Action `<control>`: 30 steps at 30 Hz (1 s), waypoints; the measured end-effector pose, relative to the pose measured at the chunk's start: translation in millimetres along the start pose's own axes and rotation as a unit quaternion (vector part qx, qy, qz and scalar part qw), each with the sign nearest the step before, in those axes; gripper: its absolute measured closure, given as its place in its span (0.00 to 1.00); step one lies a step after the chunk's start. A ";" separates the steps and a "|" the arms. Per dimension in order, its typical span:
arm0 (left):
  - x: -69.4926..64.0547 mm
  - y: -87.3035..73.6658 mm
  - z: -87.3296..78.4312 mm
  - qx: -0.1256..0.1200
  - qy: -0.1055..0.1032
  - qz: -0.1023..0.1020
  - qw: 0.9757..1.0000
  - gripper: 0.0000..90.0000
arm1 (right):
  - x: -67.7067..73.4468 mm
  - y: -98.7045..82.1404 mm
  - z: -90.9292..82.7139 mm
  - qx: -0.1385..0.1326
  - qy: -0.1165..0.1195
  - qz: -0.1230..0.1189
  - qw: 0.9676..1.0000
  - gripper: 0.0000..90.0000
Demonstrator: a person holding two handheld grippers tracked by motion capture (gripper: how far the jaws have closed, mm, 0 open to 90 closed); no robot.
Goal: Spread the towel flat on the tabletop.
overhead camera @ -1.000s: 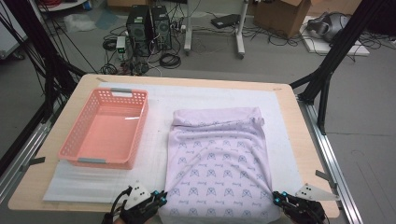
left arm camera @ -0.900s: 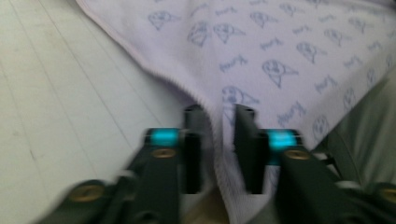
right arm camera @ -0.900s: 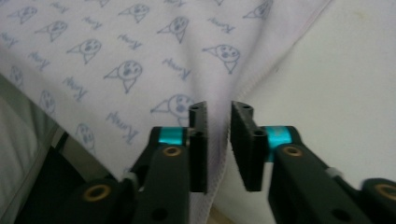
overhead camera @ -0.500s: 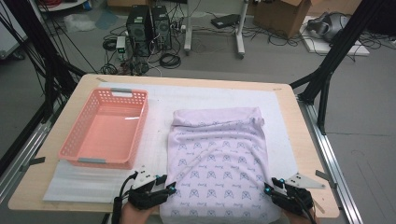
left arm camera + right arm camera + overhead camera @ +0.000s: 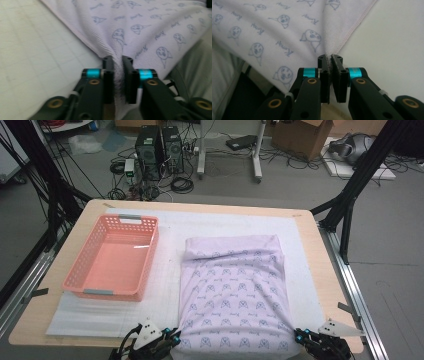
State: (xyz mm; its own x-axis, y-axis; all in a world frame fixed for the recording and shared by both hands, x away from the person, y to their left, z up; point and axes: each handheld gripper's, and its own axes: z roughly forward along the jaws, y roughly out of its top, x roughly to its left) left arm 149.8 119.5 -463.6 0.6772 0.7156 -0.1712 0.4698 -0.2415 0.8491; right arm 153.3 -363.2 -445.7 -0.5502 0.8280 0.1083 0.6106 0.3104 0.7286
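A pale lilac cloth [image 5: 235,290] printed with small blue dog faces lies folded flat on the right half of the white mat. My left gripper [image 5: 172,338] is at the cloth's near left corner. In the left gripper view its jaws [image 5: 117,60] have just been closing and pinch a bunched fold of the cloth [image 5: 140,27]. My right gripper [image 5: 299,336] is at the near right corner. Its jaws [image 5: 330,57] have also just been closing and clamp the thin hemmed edge of the cloth [image 5: 287,30].
An empty pink plastic basket [image 5: 112,260] stands on the left of the white foam mat [image 5: 165,285], which covers most of the wooden table [image 5: 320,270]. Black frame struts [image 5: 350,195] flank the table. Computers and cables sit on the floor beyond.
Half a second ago both grippers sat a little farther onto the cloth with wider jaws. Now they are back near the table's front edge, closed on the near corners.
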 end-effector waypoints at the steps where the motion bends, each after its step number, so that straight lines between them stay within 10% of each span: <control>1: 0.7 1.1 0.6 -0.002 0.002 -0.005 1.000 0.67 | -0.1 -1.3 -0.9 -0.004 -0.003 0.008 1.000 0.78; 3: 5.7 6.4 2.5 -0.011 0.009 -0.018 1.000 0.52 | -2.8 -0.4 -1.6 -0.021 -0.009 0.018 1.000 0.71; 11: 29.0 25.4 22.7 -0.011 0.014 -0.056 0.998 0.55 | -5.4 20.3 15.4 -0.052 -0.052 0.034 0.997 0.68; 16: 22.5 27.8 36.9 0.001 0.011 -0.029 1.000 0.60 | -4.7 26.1 33.4 -0.025 -0.066 0.021 0.997 0.77; 19: 12.2 24.6 36.2 0.001 0.051 0.033 0.998 0.83 | -5.4 25.9 32.1 -0.022 -0.047 0.015 0.999 0.96; 30: 1.1 11.4 3.3 0.008 0.018 0.002 1.000 0.96 | -7.0 3.7 -4.7 -0.020 -0.027 0.024 0.999 0.98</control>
State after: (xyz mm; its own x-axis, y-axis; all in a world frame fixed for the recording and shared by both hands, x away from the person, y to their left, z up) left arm 157.8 115.3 -455.7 0.6583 0.7380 -0.1481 0.4753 -0.2550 0.8421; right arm 156.7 -370.1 -440.5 -0.4892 0.8656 0.1073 0.6117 0.2527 0.7497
